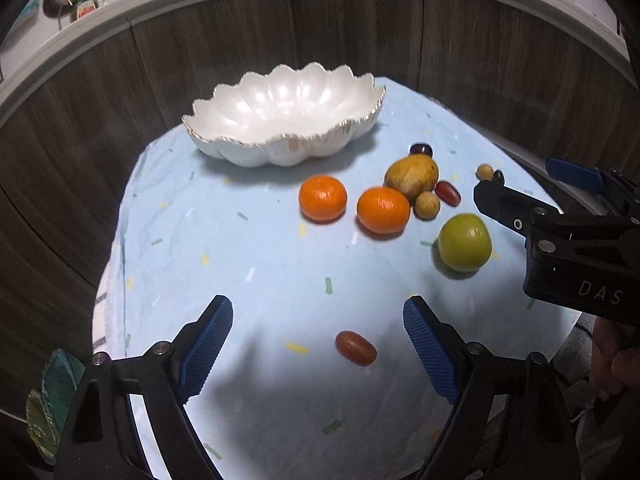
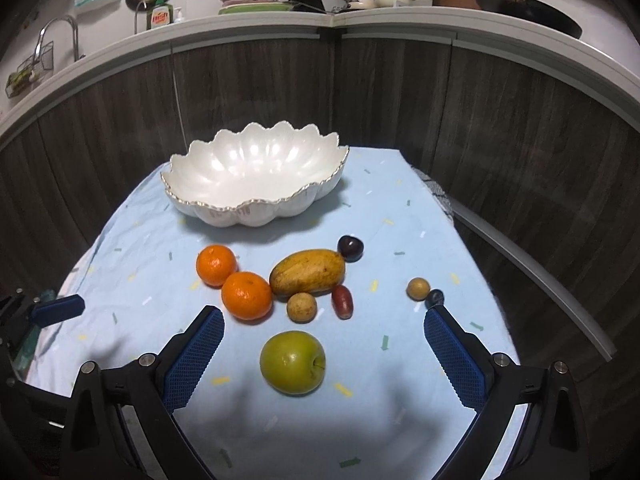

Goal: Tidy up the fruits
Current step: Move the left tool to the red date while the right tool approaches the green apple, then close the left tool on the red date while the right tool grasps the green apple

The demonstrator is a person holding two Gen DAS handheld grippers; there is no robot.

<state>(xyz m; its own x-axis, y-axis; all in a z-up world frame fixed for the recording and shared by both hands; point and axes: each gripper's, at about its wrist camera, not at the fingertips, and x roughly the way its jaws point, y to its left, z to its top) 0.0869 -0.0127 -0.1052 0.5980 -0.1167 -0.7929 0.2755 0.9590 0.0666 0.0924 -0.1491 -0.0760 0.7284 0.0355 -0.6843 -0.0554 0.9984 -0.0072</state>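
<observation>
Left wrist view: the left gripper [image 1: 318, 344] hangs with fingers apart, a red oblong fruit [image 1: 355, 348] lying loose between them. The right gripper [image 2: 324, 354], fingers likewise apart, frames the green apple [image 2: 292, 362] (untouched). The white bowl [image 2: 192, 204] sits at twelve o'clock.

Black plastic arms with silver screw heads are fitted to each gripper [image 1: 318, 344], blue cross-hatched pads [image 2: 192, 356] are mounted, and "DAS" is printed in white.
</observation>
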